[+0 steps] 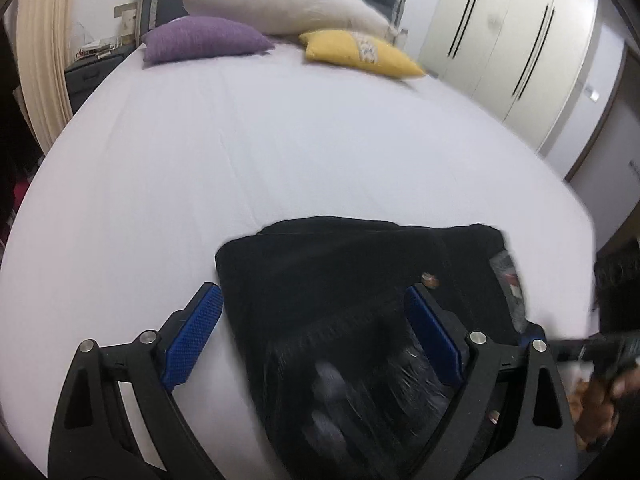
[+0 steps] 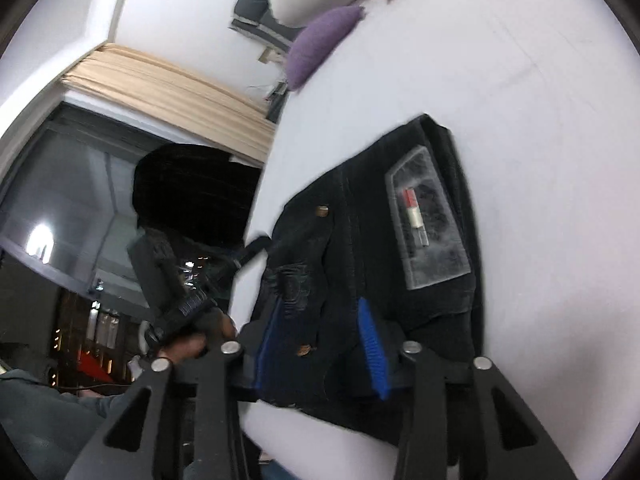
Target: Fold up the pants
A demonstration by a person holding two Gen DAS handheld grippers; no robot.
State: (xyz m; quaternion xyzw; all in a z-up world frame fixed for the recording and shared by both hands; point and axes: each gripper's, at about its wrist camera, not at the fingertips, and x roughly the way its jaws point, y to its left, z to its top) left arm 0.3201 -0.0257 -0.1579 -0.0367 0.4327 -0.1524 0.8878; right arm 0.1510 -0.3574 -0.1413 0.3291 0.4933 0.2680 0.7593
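Observation:
The black pants (image 1: pixel 360 280) lie folded into a compact stack on the white bed sheet (image 1: pixel 240 152), near its front edge. My left gripper (image 1: pixel 314 289) hangs open and wide just above them; one blue pad (image 1: pixel 192 340) is over bare sheet, the other over the cloth. In the right wrist view the pants (image 2: pixel 360 240) show a grey label patch (image 2: pixel 428 220) and metal buttons. My right gripper (image 2: pixel 320 303) stands partly open over the waistband end, with cloth lying between its blue pads (image 2: pixel 372 348), which do not pinch it.
Purple (image 1: pixel 200 38), yellow (image 1: pixel 360 52) and large white (image 1: pixel 280 4) pillows lie at the head of the bed. White wardrobe doors (image 1: pixel 500 32) stand at the right, a beige curtain (image 1: pixel 40 60) at the left. A person's hand (image 2: pixel 192 344) holds the other gripper's handle beside the bed.

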